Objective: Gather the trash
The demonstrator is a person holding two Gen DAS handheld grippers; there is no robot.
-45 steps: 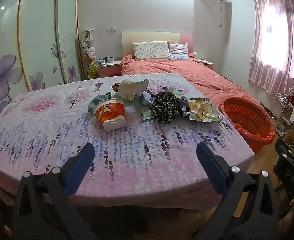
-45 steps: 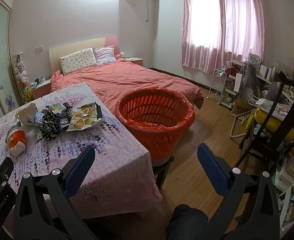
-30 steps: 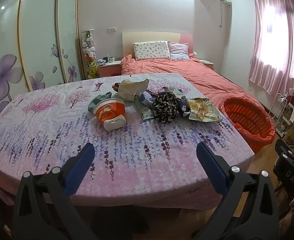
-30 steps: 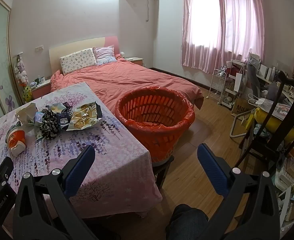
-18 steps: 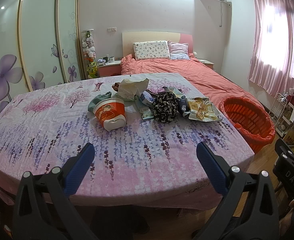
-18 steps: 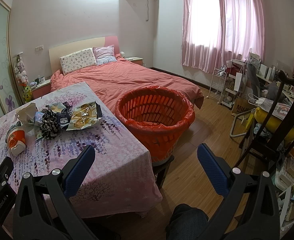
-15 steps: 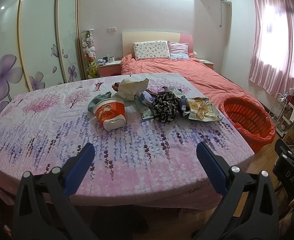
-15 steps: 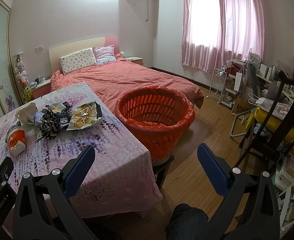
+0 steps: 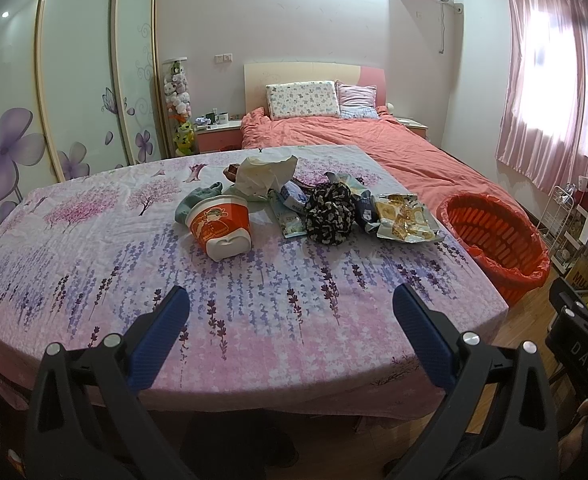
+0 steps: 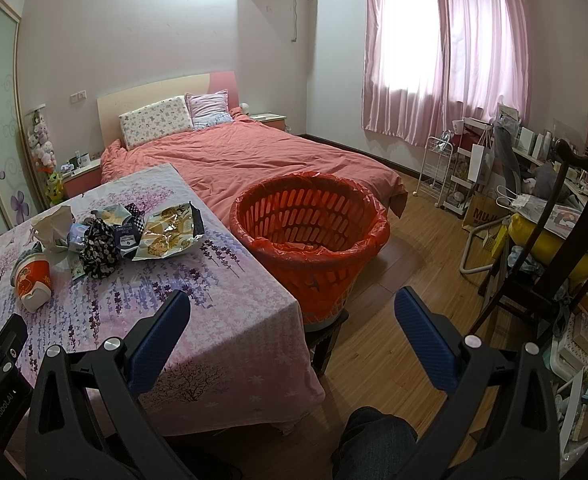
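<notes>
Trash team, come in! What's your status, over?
Left gripper open, empty. Right gripper open, empty. Trash pile untouched on table; orange basket beside it. Nothing in the way.

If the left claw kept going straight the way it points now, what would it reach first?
Probably the bare tablecloth ahead of the open left claw; beyond it, roughly in line, lies the black patterned bundle, though depth is hard to judge.

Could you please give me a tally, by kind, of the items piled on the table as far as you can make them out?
Instant-noodle cups: 1, red and white cup
Crumpled white paper bags: 1
Snack wrappers: 3 clear, gold wrapper, dark blue wrapper, pale blue packet
Cloth items: 2, black patterned cloth, grey-green cloth
Total: 7; a few more are partly hidden.
</notes>
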